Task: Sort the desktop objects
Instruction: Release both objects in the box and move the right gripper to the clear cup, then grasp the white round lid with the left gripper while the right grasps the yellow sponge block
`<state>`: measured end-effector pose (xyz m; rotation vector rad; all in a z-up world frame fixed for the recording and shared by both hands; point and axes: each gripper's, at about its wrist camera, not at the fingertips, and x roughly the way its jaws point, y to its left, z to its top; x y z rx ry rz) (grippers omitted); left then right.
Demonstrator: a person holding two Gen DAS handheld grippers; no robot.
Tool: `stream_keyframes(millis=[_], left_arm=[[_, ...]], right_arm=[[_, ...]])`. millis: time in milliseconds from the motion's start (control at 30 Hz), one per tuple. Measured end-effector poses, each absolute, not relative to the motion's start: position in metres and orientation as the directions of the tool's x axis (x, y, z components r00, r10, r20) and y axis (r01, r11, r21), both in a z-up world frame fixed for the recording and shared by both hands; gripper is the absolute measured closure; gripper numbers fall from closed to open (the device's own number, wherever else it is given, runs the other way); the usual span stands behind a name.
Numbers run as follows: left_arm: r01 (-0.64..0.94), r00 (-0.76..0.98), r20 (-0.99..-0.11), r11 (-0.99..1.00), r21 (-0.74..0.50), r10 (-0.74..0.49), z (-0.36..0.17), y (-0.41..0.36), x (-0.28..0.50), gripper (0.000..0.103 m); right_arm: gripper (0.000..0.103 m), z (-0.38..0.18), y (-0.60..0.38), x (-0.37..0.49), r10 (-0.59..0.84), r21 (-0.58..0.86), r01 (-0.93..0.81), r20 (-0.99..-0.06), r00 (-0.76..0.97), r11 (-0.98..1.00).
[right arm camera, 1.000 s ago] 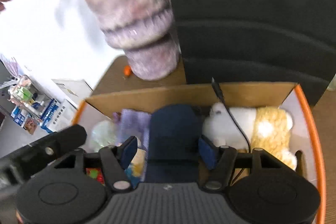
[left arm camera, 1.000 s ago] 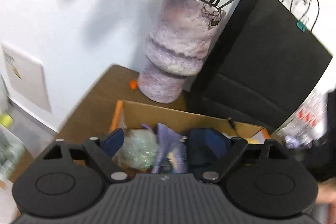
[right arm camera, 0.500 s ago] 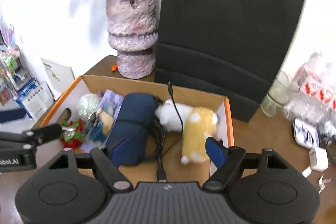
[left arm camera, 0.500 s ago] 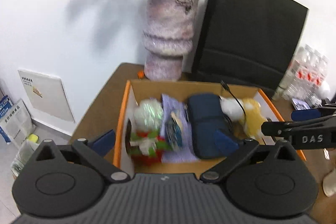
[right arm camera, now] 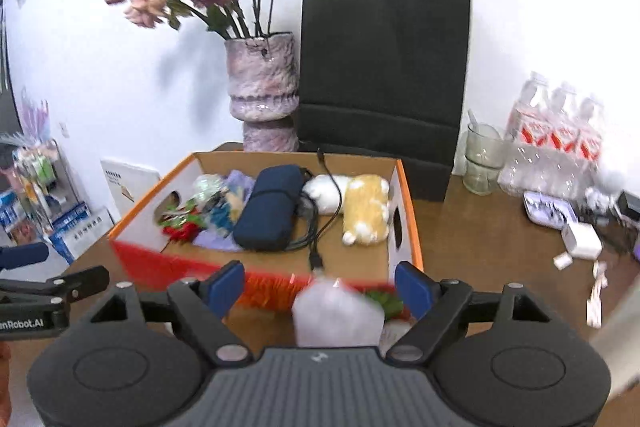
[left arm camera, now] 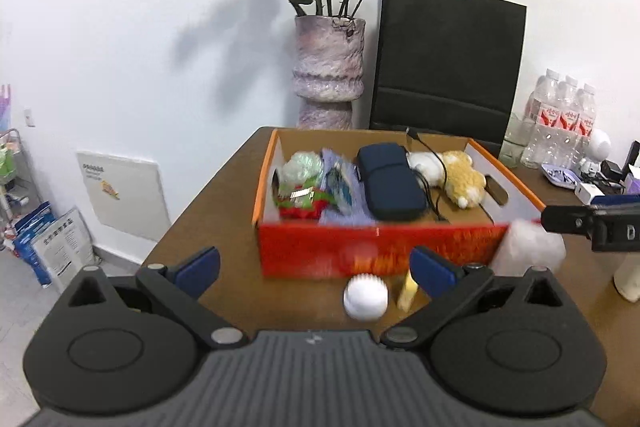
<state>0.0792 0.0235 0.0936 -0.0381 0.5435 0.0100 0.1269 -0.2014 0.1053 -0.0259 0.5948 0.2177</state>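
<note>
On the wooden desk, in front of the orange cardboard box, sat the items we had yet to sort: a white ball, a yellow piece and a translucent white packet. Our left gripper and right gripper both hung wide open and empty. We judged the ball likely to roll off if a fingertip nudged it, and the packet, soft and slick, could slip from a shallow pinch.
</note>
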Motion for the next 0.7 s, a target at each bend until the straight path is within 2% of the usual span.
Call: stream_keyframes(millis=[100, 233, 400, 467, 567, 700], left_arm=[[0.003, 0.87, -0.493, 0.999, -0.053, -0.028, 0.087, 0.022, 0.052, 0.0], [0.036, 0.881, -0.471, 0.998, -0.045, -0.053, 0.07, 0.016, 0.02, 0.0], [0.069, 0.829, -0.557, 0.997, 0.018, -0.047, 0.042, 0.001, 0.012, 0.0], [0.051, 0.835, -0.55, 0.998, 0.035, -0.023, 0.04, -0.001, 0.016, 0.0], [0.05, 0.833, -0.552, 0.999, -0.012, -0.048, 0.04, 0.001, 0.025, 0.002], [0.049, 0.814, -0.579, 0.999, -0.016, -0.049, 0.035, 0.0, 0.037, 0.01]], right_arm=[[0.021, 0.093, -0.2, 0.092, 0.201, 0.046, -0.208, -0.527, 0.826, 0.977], [0.021, 0.073, -0.195, 0.055, 0.2, 0.06, -0.199, -0.535, 0.821, 0.978], [0.022, 0.048, -0.189, 0.021, 0.222, 0.073, -0.217, -0.54, 0.812, 0.973], [0.025, 0.041, -0.189, 0.015, 0.242, 0.072, -0.242, -0.543, 0.804, 0.968], [0.038, 0.036, -0.19, 0.017, 0.232, 0.062, -0.241, -0.569, 0.789, 0.969], [0.042, 0.037, -0.192, 0.019, 0.23, 0.07, -0.231, -0.551, 0.802, 0.971]])
